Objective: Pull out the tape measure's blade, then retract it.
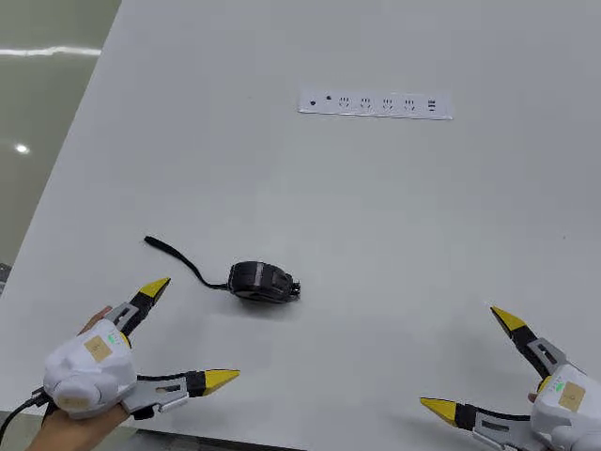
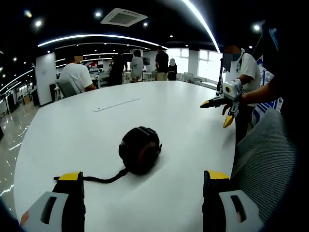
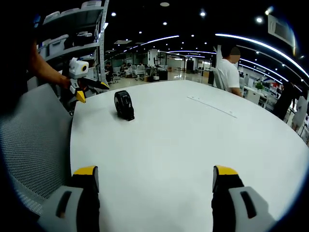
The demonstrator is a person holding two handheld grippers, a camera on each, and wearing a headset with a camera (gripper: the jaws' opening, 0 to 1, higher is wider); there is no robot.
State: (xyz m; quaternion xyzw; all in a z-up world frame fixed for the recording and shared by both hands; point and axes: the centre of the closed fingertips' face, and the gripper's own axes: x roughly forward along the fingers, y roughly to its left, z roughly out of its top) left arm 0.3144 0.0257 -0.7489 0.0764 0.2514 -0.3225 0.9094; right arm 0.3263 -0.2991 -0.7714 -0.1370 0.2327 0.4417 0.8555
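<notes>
Nearest the camera, the left hand-held gripper (image 1: 191, 331) hovered over the front edge of the worktop (image 1: 394, 207), its jaws spread wide and holding nothing. The right hand-held gripper (image 1: 471, 362) hovered at the opposite front corner, equally wide and empty.

The tape measure (image 1: 263, 281) lay on the worktop ahead of the left hand-held gripper, near it but apart, and well apart from the right one. Its black wrist strap (image 1: 174, 256) trailed away to the left. No blade was drawn out. A small projection on the case's right end may have been the blade hook, but it was too small for us to confirm.

We judged the case rigid, compact and fairly dense, with a dark shell likely to give fair purchase. One gripper should clamp it across its flat sides. The other should pinch the hook end. The blade is presumably thin, springy steel and likely to snap back, so a controlled return seemed advisable.

Count: one tape measure, one strap, two hand-held grippers, one white power strip (image 1: 376, 103) at the far side.
</notes>
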